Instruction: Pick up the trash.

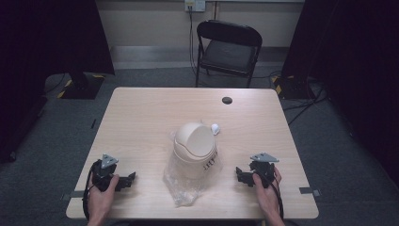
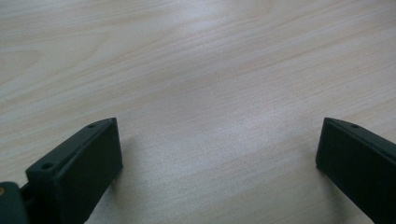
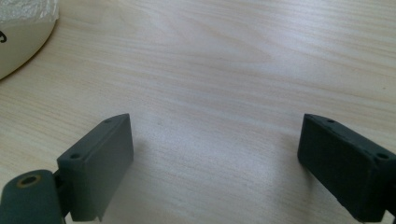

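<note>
A cream-coloured small bin [image 1: 194,149] with a domed swing lid stands near the middle of the wooden table [image 1: 141,122], a little toward the person's side. Its rounded lid top faces the camera in the high view, and dark lettering runs down its right flank, too small to read. A clear plastic bag [image 1: 181,186] is fitted around the bin's lower part and spills crumpled onto the tabletop in front of it, toward the person. Just beyond the bin, at its far right, lies a small white object [image 1: 215,128], which may be a cap or a scrap of paper; the view is too coarse to tell.

The left gripper [image 1: 126,180] rests low over the table near the front left edge, held in the person's left hand [image 1: 101,190], its jaws pointing inward toward the bin and well apart from it. In the left gripper view its two black jaws stand wide apart over bare wood with nothing between them.

The right gripper [image 1: 241,175] sits at the front right, held in the right hand [image 1: 266,186], likewise pointing inward toward the bin. Its jaws too are spread wide and hold nothing; in the right gripper view the bin's cream wall [image 3: 18,39] curves in at the upper left corner, near but not touching the jaws.

A black folding chair [image 1: 228,47] stands beyond the table's far edge.
</note>
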